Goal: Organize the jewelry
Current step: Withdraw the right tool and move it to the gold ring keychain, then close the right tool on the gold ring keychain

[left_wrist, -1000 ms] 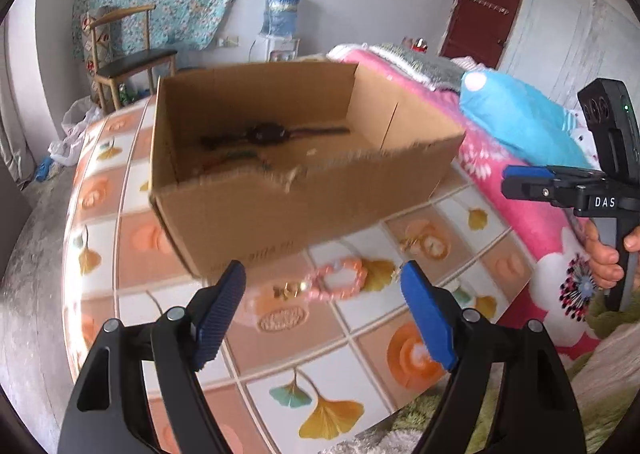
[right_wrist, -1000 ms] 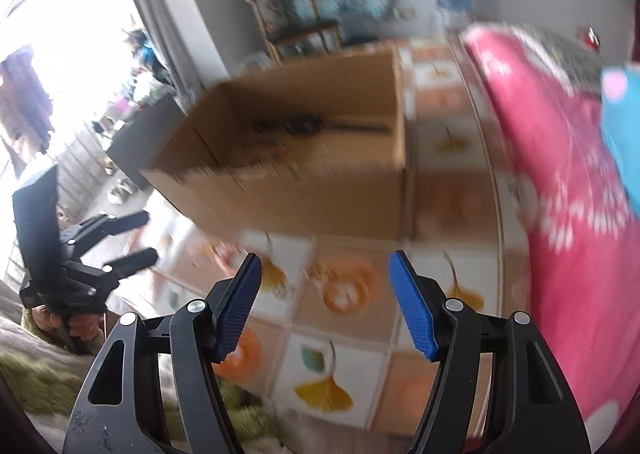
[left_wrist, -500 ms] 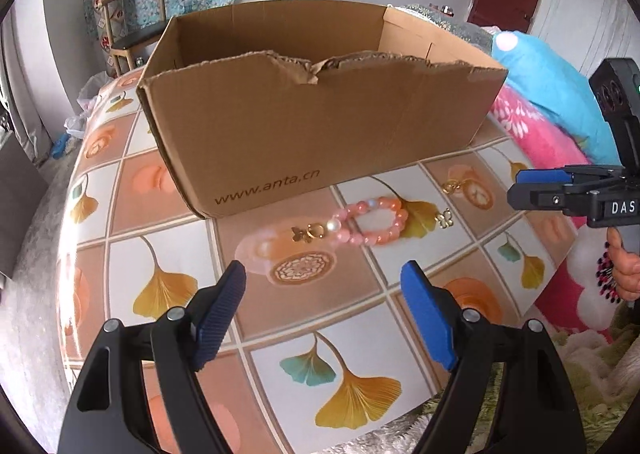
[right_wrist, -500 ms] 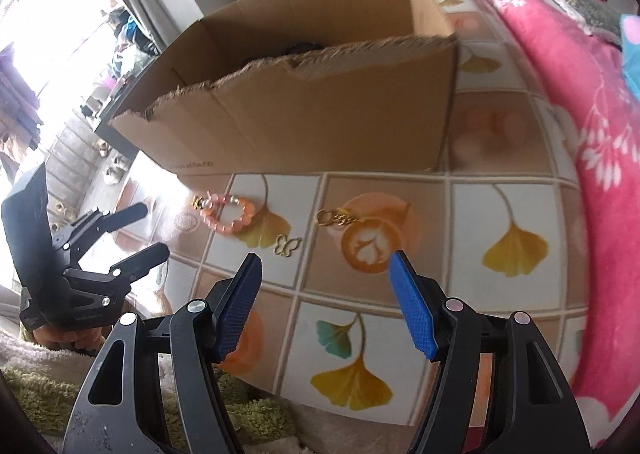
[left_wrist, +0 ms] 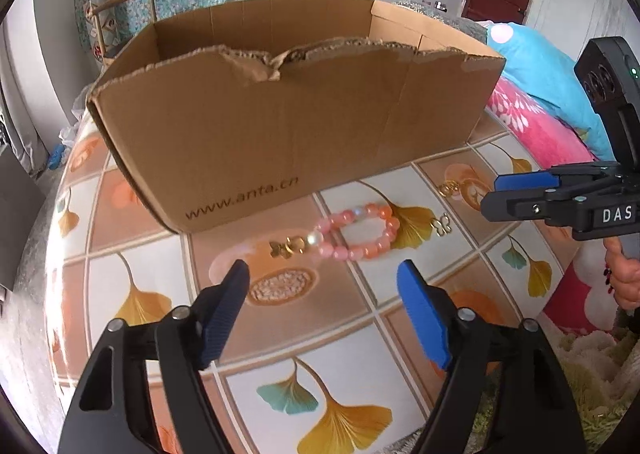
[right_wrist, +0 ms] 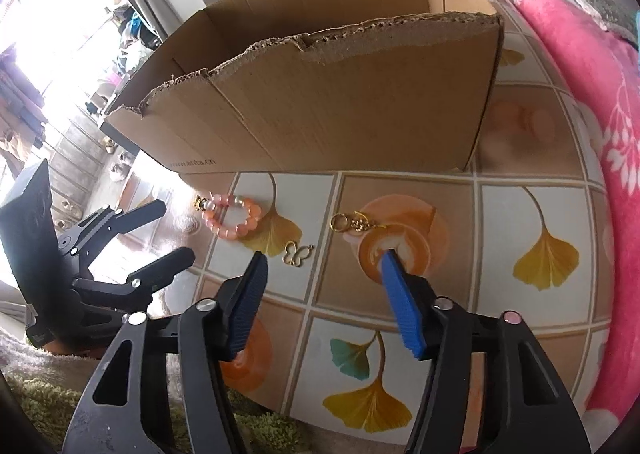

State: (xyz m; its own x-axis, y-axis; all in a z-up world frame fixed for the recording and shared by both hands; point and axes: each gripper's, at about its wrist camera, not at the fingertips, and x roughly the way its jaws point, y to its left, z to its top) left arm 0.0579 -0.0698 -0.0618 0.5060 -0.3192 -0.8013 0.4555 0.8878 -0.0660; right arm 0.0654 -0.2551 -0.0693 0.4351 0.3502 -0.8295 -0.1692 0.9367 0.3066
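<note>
Three trinkets loose before cardboard box — pink blanket beside.

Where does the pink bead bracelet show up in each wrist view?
Left wrist: pink bead bracelet lies centre frame on the tiled tabletop, just beyond the open left gripper.
Right wrist: bracelet sits left of centre, near the box corner.
Shared landmark: the cardboard box behind it.

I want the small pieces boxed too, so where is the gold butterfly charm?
The butterfly charm lies on the tablecloth before the cardboard box, between the pink bracelet and the gold keyring.
</note>
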